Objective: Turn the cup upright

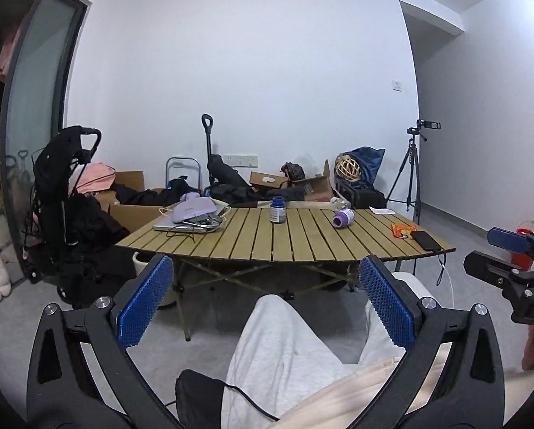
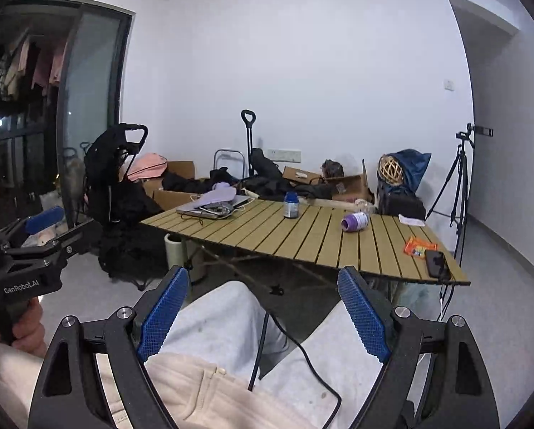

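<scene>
A purple cup (image 1: 343, 218) lies on its side on the slatted wooden table (image 1: 302, 246), mouth toward me; it also shows in the right wrist view (image 2: 354, 221). My left gripper (image 1: 263, 271) is open and empty, well short of the table, above my lap. My right gripper (image 2: 263, 286) is open and empty too, also short of the table. The right gripper shows at the right edge of the left wrist view (image 1: 510, 254); the left gripper shows at the left edge of the right wrist view (image 2: 48, 228).
On the table: a blue-lidded jar (image 1: 277, 209), a laptop with a purple pouch (image 1: 191, 216), an orange packet (image 1: 402, 230), a black phone (image 1: 426, 240). Behind stand a stroller (image 1: 66, 196), boxes and a tripod (image 1: 408, 175).
</scene>
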The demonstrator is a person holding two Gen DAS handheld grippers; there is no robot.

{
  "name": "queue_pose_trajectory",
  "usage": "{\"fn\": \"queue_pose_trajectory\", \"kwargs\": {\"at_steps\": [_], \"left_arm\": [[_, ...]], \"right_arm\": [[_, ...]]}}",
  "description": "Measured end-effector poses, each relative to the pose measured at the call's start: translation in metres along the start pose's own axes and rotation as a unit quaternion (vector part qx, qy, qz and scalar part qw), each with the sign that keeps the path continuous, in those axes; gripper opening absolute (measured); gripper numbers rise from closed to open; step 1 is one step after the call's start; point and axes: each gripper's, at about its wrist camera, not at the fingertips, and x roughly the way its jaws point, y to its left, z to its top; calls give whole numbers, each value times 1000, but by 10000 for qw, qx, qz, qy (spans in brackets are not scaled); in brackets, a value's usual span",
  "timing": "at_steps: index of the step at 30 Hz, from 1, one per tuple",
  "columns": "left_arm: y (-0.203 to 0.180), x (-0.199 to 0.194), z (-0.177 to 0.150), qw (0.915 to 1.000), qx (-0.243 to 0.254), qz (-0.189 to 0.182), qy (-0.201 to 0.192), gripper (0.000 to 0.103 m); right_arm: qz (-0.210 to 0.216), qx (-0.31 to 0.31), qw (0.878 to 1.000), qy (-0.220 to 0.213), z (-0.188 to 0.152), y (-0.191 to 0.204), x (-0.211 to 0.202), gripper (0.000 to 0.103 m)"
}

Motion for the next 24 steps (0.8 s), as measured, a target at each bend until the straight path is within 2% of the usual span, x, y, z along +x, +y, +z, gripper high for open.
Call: {"fn": "queue_pose_trajectory", "kwargs": {"at_steps": [5,24], "left_arm": [[-2,1,-2,9999,-45,-35,87,103],[-4,0,-2,10000,-48,14,51,103]], "right_arm": [[-14,-28,9999,-140,1,2,-5,90],[26,-24,10000,-11,-1,0,2,90]]}}
